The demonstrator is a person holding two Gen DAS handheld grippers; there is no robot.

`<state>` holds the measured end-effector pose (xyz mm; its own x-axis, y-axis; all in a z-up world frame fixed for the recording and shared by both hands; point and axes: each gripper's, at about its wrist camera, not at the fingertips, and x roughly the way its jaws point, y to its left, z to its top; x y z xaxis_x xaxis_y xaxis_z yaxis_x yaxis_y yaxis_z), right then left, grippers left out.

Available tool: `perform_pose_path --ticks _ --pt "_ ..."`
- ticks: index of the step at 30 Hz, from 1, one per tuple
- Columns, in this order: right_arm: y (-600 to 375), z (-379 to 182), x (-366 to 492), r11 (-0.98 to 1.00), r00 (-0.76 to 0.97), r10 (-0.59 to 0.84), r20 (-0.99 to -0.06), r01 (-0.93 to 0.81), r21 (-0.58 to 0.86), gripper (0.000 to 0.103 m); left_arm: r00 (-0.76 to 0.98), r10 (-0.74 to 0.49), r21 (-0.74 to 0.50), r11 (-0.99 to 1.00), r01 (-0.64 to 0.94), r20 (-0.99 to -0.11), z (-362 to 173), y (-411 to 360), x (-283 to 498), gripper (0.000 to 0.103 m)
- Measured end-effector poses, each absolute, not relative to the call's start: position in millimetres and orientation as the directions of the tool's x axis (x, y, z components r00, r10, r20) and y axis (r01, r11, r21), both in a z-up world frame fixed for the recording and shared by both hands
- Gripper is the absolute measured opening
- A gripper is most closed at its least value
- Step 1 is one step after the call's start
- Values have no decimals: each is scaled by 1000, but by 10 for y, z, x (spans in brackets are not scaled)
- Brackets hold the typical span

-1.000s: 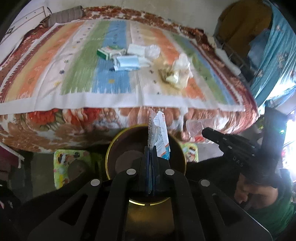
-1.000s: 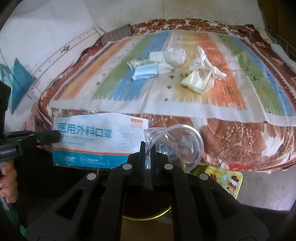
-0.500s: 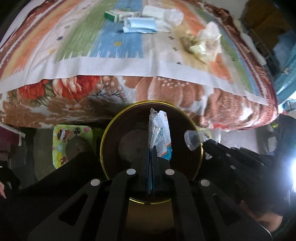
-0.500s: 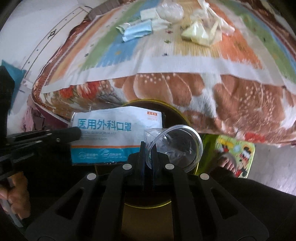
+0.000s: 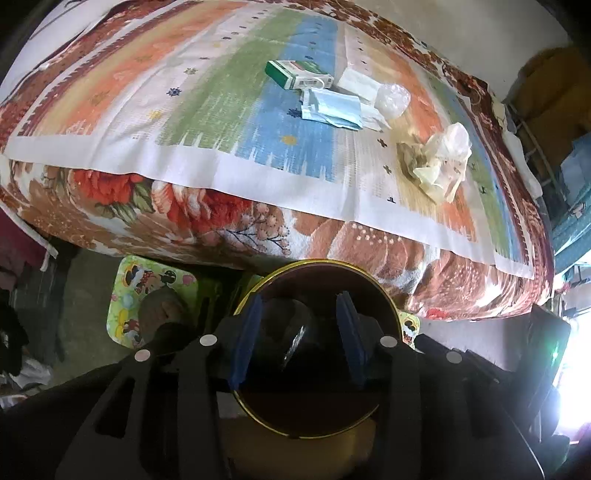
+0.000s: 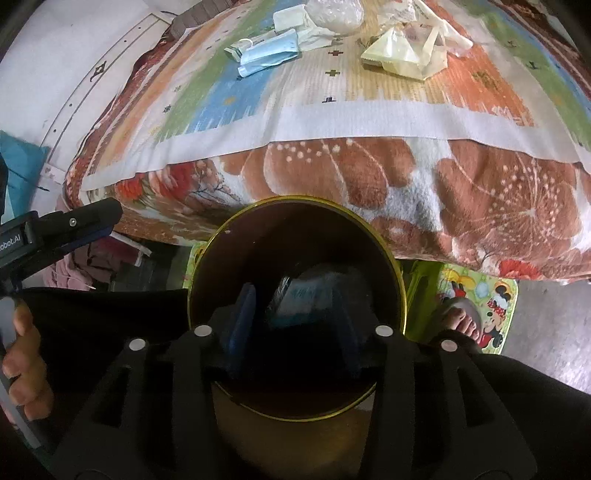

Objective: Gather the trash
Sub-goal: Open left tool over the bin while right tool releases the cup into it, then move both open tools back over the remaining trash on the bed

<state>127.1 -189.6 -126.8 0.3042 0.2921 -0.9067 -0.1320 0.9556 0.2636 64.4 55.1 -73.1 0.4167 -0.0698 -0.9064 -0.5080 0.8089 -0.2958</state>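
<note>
A dark round bin with a gold rim (image 5: pixel 369 280) (image 6: pixel 229 229) stands on the floor below the bed edge. My left gripper (image 5: pixel 301 341) is open and empty over its mouth. My right gripper (image 6: pixel 295 325) is open and empty over the same bin. A mask packet (image 6: pixel 310 295) and clear plastic (image 5: pixel 295 343) lie inside the bin. On the bed remain a green and white box (image 5: pixel 295 74), blue face masks (image 5: pixel 332 109) (image 6: pixel 271 51), a clear plastic lid (image 5: pixel 393 98) (image 6: pixel 334 13) and a crumpled cream bag (image 5: pixel 439 162) (image 6: pixel 406 51).
The bed carries a striped cloth (image 5: pixel 221 110) over a floral blanket (image 6: pixel 480 206). A cartoon-print mat (image 5: pixel 147 288) (image 6: pixel 480 295) lies on the floor with a bare foot (image 6: pixel 461 321) on it. The left gripper's finger (image 6: pixel 74 221) shows at the right wrist view's left edge.
Both grippers have opened. The mask packet has left the left gripper and the clear cup the right gripper; both dropped into the bin. The views tilted back up toward the bed.
</note>
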Motion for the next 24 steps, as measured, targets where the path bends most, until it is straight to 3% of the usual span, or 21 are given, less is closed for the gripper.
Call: perform_pose_path --ticks 10,16,22,24 --pt "-2025 -948 1358 964 390 265 -882 -143 226 58 456 54 -186 865 -465 -888 -409 729 885 65" --pt "-2035 -815 1468 956 407 290 -866 -161 244 60 456 26 -214 857 -468 -890 -403 845 1073 75" --pt "-2028 -692 1595 960 434 275 -858 -178 218 69 462 26 -219 856 -468 -887 -375 904 1161 83" --pt "-2034 -657 1662 960 439 272 -856 -179 213 69 464 25 -223 853 -472 -886 -373 922 1194 91"
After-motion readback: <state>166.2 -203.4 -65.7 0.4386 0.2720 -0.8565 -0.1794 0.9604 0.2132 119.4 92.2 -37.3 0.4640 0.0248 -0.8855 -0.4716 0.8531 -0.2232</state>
